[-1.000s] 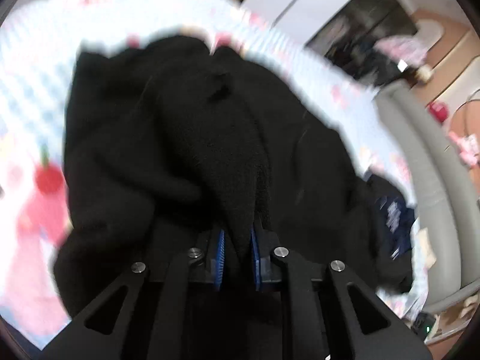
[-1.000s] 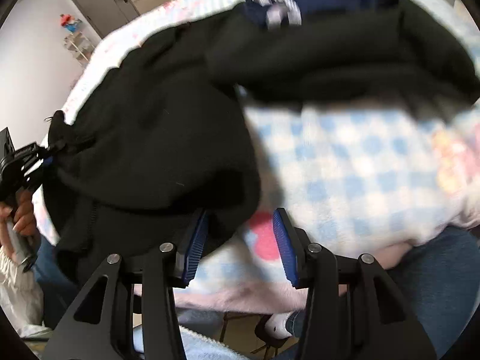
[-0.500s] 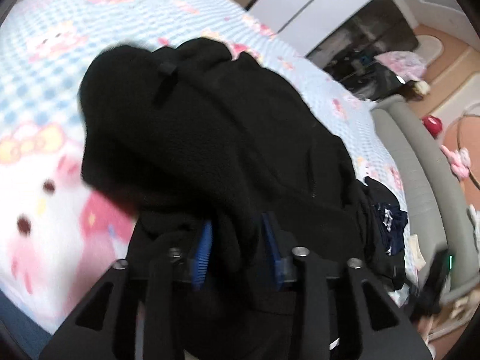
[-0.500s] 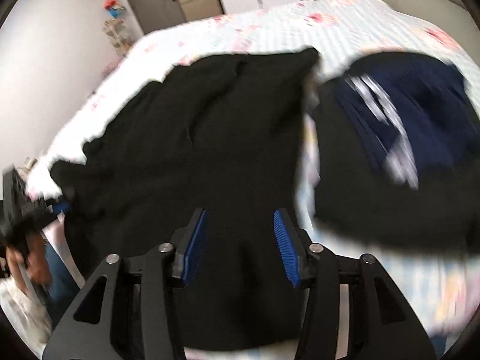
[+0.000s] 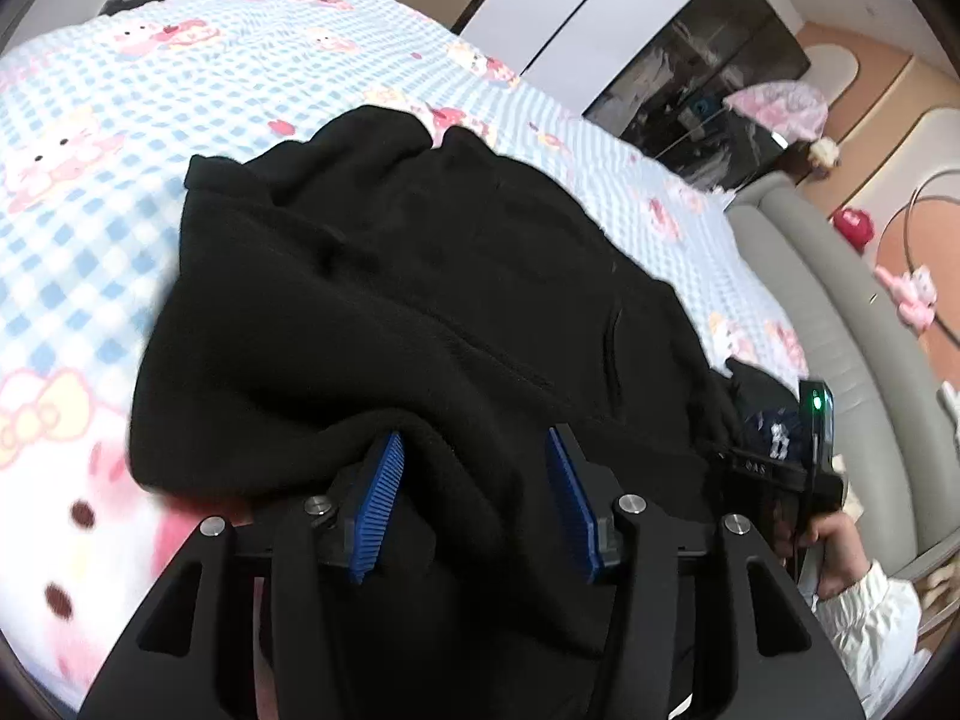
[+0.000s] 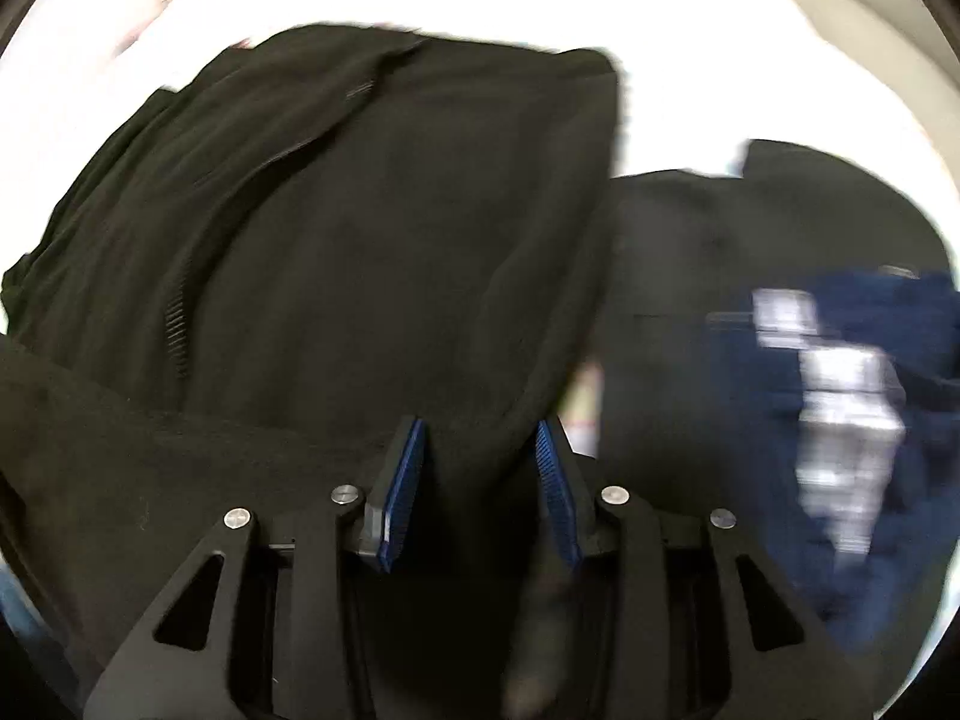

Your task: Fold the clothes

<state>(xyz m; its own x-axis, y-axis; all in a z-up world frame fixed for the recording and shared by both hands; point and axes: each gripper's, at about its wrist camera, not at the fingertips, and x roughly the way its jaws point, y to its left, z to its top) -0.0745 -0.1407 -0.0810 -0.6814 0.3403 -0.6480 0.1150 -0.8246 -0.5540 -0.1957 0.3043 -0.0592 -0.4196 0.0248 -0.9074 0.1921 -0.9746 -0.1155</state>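
Observation:
A black fleece jacket [image 5: 420, 276] lies bunched on the blue checked bedspread [image 5: 90, 198]. My left gripper [image 5: 474, 450] is open, its blue pads apart, with a fold of the jacket lying loosely between them. In the right wrist view the same jacket [image 6: 360, 252] fills the left and centre, its zipper showing. My right gripper [image 6: 480, 438] is open with jacket fabric between the pads. A navy garment with white print [image 6: 852, 396] lies to the right, on another dark garment.
The right gripper and the hand holding it [image 5: 810, 480] show at the right of the left wrist view. A grey sofa [image 5: 828, 312] runs along the bed's far side. Wardrobes [image 5: 600, 18] stand behind. The right wrist view is blurred.
My left gripper has opened and let go of the black jacket, which dropped onto the bed. My right gripper swung from the bedspread over onto the jacket, staying open.

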